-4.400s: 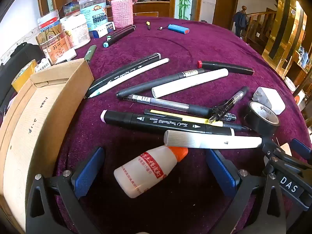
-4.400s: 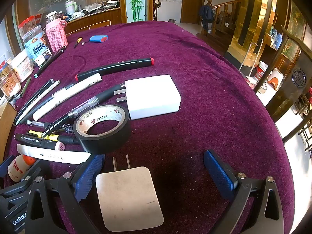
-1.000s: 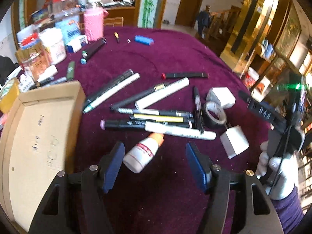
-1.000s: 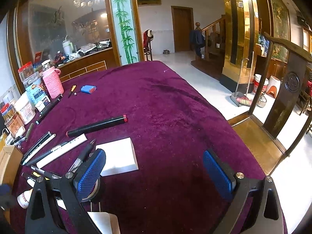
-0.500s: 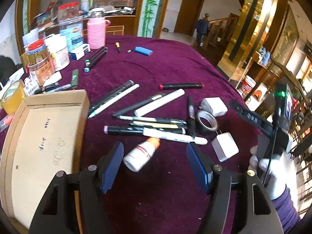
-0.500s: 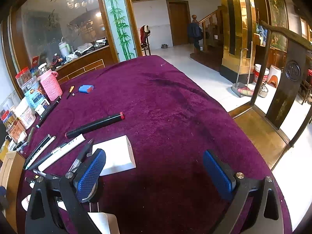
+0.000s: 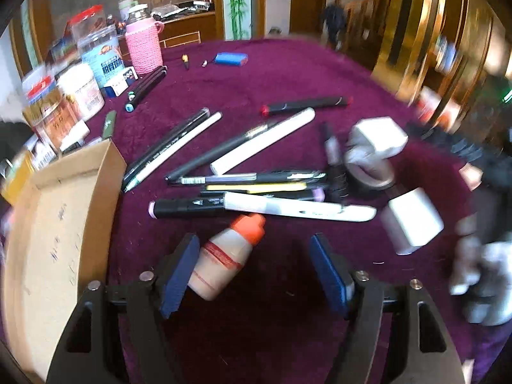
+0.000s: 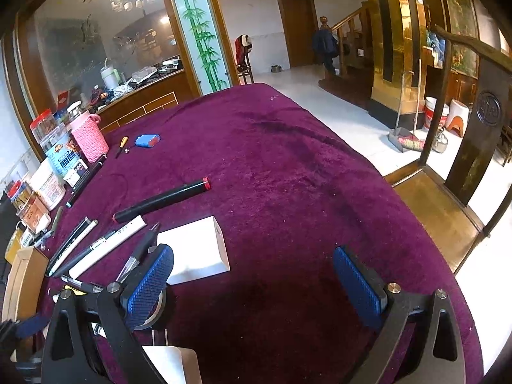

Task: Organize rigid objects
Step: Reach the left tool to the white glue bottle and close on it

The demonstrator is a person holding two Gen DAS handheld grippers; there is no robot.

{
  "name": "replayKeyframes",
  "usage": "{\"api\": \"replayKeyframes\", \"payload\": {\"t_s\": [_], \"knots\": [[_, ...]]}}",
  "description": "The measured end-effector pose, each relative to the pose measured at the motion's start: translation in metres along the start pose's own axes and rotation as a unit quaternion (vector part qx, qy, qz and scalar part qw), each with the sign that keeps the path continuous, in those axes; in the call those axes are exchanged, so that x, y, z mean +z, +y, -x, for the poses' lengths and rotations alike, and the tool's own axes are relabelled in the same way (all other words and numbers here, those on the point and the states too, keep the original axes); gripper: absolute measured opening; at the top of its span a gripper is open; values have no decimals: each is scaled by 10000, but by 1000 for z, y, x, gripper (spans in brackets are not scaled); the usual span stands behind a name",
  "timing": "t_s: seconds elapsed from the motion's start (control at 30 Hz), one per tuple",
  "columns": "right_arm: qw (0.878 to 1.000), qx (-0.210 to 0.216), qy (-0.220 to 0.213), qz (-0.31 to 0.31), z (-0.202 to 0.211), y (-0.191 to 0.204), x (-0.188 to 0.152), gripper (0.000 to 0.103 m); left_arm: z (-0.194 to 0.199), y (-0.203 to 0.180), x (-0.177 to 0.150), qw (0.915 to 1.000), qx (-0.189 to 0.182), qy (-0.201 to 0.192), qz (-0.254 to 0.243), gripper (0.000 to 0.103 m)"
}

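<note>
My left gripper (image 7: 256,268) is open and low over the purple cloth. A white glue bottle with an orange cap (image 7: 225,256) lies between its blue pads (image 7: 177,270), close to the left one. Beyond it lies a heap of pens and markers (image 7: 256,188), a black tape roll (image 7: 368,172) and two white chargers (image 7: 412,220). An open cardboard box (image 7: 57,240) stands at the left. My right gripper (image 8: 256,284) is open and empty above the cloth, with a white charger (image 8: 195,252) and the tape roll (image 8: 156,307) by its left pad.
Jars, a pink-sleeved bottle (image 7: 144,48) and small boxes crowd the far left of the table. A blue battery pack (image 7: 230,58) lies at the back. The table edge (image 8: 432,249) drops off at the right, beside a wooden chair (image 8: 480,134).
My left gripper has come down and forward, so the glue bottle now sits between its pads. My right gripper has risen slightly; its view barely changed.
</note>
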State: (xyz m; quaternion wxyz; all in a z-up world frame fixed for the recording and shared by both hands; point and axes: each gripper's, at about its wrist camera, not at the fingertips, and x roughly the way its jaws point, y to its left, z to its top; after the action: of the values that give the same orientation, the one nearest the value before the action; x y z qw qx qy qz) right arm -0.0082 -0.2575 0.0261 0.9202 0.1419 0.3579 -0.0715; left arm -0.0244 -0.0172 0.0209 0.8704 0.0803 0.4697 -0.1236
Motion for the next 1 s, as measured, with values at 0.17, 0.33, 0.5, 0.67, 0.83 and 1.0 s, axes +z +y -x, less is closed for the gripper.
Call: {"api": "replayKeyframes", "payload": {"t_s": [0.17,0.33,0.5,0.67,0.83,1.0], "knots": [[10000,44,42,-37,-1,-1,-1,101,7,-1,-11,9932,-1109,355,-23,56],[9999,80,105,-38,-3,-1,0,101,35,31,-17,9959,-861,-35,278,56],[9998,88,168,-89,-5,-3,-1,101,34,22,-23,9926,-1167,-141,319,56],[9997,69,218,-95,-7,-3,-1,101,20,-15,-9,9957,-499,-403,-666,62],[9995,68,275,-138,-8,-5,-2,101,-1,-28,-7,9948,-627,36,-806,40],[9992,88,348,-156,-11,-6,-1,100,12,-23,-11,9941,-855,-129,-652,38]]}}
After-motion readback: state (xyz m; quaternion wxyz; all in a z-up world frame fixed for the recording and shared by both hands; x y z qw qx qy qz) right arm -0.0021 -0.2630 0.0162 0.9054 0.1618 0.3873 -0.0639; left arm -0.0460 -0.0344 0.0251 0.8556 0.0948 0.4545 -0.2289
